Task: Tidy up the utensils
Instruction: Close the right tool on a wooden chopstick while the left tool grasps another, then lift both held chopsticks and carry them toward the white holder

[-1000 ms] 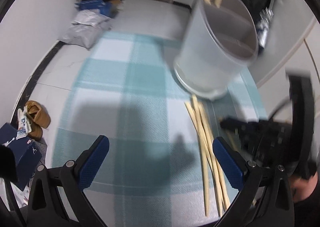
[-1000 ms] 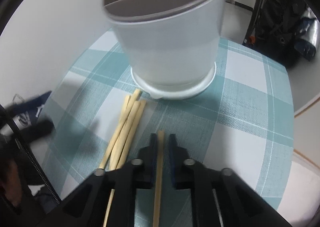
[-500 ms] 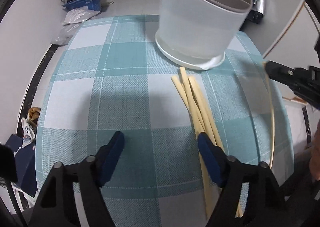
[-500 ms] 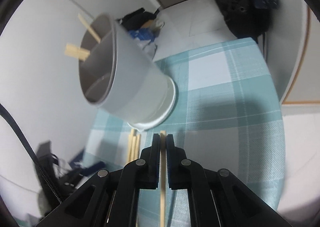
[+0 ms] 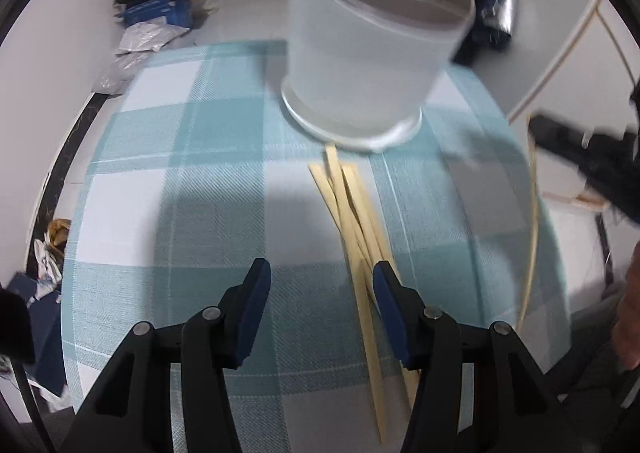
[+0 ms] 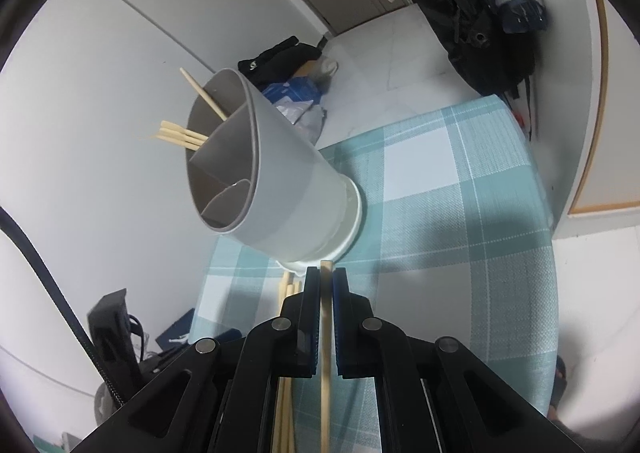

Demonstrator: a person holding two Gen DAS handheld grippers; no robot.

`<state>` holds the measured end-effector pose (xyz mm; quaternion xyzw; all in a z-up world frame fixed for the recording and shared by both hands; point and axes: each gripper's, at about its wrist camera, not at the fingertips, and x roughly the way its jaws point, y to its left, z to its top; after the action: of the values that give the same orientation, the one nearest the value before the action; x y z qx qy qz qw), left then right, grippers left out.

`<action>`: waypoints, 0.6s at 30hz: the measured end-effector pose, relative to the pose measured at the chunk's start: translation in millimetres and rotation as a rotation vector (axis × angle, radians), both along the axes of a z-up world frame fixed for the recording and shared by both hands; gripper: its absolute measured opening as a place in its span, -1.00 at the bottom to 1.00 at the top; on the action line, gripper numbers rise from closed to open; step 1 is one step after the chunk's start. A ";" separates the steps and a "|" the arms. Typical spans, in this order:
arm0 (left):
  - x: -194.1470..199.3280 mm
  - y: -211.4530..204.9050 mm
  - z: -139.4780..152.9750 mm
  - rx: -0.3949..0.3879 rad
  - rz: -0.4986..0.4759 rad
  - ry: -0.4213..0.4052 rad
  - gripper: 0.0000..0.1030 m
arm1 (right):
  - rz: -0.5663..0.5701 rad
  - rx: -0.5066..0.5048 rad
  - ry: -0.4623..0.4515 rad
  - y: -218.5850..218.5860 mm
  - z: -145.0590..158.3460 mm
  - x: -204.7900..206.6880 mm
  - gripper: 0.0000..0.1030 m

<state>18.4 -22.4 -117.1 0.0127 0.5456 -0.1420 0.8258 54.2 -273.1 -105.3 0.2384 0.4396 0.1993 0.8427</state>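
Tablecloth (image 5: 168,181), a teal and white check, covers the round table and carries everything. Upon it stands the utensil holder (image 5: 368,45), a tall pale tub split into compartments, which serves as landmark for the rest. In the right wrist view the holder (image 6: 280,189) already has several wooden sticks (image 6: 180,135) leaning out of its far compartment, so sorting looks partly done.

Just in front of the holder's base lies a loose bundle of chopsticks (image 5: 356,221), their tips nearly touching the base and their lengths fanning back toward the left gripper (image 5: 320,285). They lie flat and crossed, which probably makes a single one awkward to pinch cleanly.

The left gripper points steeply down at the cloth on the near side of the holder, its blue pads about half apart; its jaws have just been closing. The bundle passes by the right-hand pad, yet nothing is pressed between the two.

The right gripper (image 6: 326,281) is clamped tight on a single chopstick (image 6: 326,333), held lengthwise along the fingers with its tip aimed toward the holder's base, likely so it can be tipped upright and dropped into a compartment.
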 end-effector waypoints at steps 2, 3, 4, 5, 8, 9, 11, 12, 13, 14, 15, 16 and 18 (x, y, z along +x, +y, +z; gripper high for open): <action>-3.9 -3.3 -2.1 0.025 -0.005 -0.010 -0.05 | -0.002 -0.001 -0.003 -0.1 1.5 -1.2 -0.90; -4.7 -5.5 -1.8 0.043 -0.014 -0.016 -0.05 | -0.001 0.000 -0.004 -0.4 2.3 -2.1 -0.90; -4.2 -6.1 -1.8 0.050 -0.020 -0.021 -0.05 | -0.002 0.000 -0.007 -0.8 3.1 -3.2 -0.90; -4.7 -6.4 -2.3 0.055 -0.020 -0.026 -0.05 | -0.004 -0.001 -0.011 -0.7 3.8 -4.0 -0.90; -1.5 -0.1 -4.6 0.059 0.014 -0.008 -0.28 | -0.005 -0.004 -0.017 -0.6 6.0 -5.8 -0.90; -0.3 1.7 -4.0 0.071 0.024 -0.018 -0.40 | -0.005 -0.003 -0.017 -0.7 6.4 -6.1 -0.90; 0.7 6.8 -4.1 0.077 0.036 -0.012 -0.65 | -0.005 -0.002 -0.018 -0.6 6.8 -6.5 -0.90; 0.4 10.7 -3.0 0.073 0.046 -0.007 -0.71 | -0.005 -0.003 -0.017 -0.6 6.7 -6.4 -0.90; 0.9 14.8 -3.2 0.065 0.056 0.001 -0.82 | -0.004 -0.003 -0.017 -0.3 6.5 -6.6 -0.90; 1.4 17.0 -3.5 0.057 0.062 0.007 -0.88 | -0.003 -0.004 -0.017 -0.4 6.6 -6.5 -0.90; 1.2 21.3 -3.8 0.045 0.071 0.019 -0.90 | -0.003 -0.007 -0.018 -0.2 6.7 -6.8 -0.90; 1.4 22.7 -3.8 0.037 0.078 0.028 -0.91 | -0.002 -0.009 -0.020 0.1 6.9 -6.9 -0.90; -0.4 25.7 -3.3 0.014 0.086 0.050 -0.91 | -0.002 -0.012 -0.020 1.0 7.0 -7.0 -0.90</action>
<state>18.1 3.3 -120.3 -0.0086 0.5672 -0.1031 0.8171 47.2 -272.1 -98.3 0.2317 0.4320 0.1984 0.8487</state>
